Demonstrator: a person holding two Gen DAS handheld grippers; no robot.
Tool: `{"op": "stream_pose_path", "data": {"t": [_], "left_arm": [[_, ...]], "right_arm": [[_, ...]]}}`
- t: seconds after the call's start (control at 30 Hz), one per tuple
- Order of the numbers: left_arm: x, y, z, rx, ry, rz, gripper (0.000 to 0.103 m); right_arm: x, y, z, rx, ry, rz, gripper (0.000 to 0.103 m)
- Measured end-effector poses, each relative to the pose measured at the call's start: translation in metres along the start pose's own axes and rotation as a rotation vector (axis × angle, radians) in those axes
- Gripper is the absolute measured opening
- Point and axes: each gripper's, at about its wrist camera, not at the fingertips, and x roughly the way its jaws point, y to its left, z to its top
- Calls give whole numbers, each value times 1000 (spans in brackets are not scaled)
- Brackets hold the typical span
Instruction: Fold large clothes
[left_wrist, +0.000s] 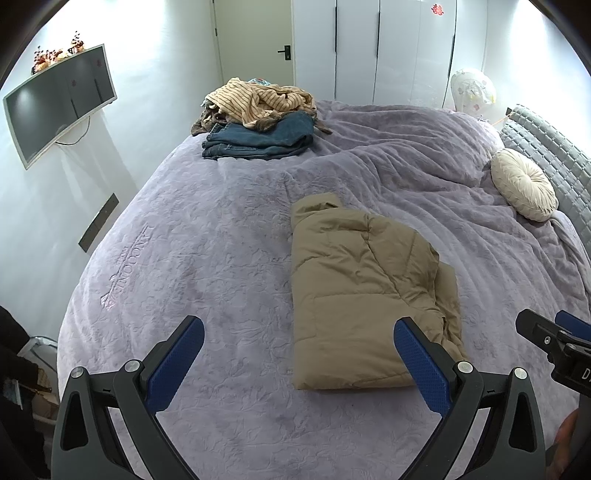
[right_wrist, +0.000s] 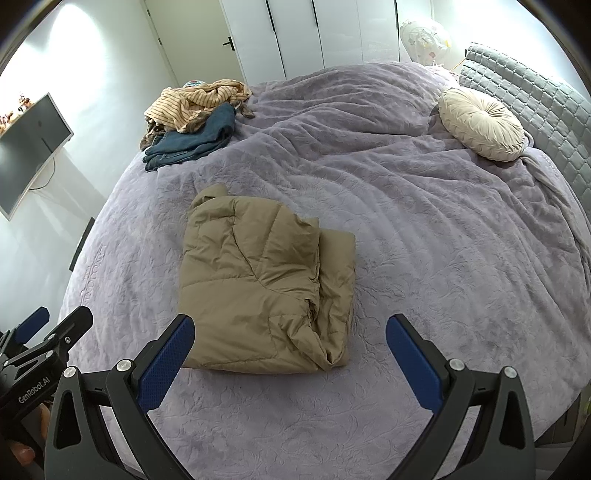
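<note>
We hold both grippers spread wide and empty above the near edge of the lilac embossed bedspread (right_wrist: 424, 229). The tan quilted puffer jacket (right_wrist: 258, 288), already folded into a thick rectangle, lies just beyond us, its long axis running near to far, collar at the far end. It sits ahead and right of the left gripper (left_wrist: 299, 363) and ahead and left of the right gripper (right_wrist: 290, 360), so it lies between them, about equally near to each.
</note>
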Motion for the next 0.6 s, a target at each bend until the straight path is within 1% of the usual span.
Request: {"op": "stream_pose_path", "data": {"t": [0.23,0.6], "left_arm": [[4,2,4,-4,8,-9,103],[11,5,9,9,11,-26,103]], "right_arm": [[1,0,-3,1,4,1,103],[5,-8,5,-2,20,6,103]]}}
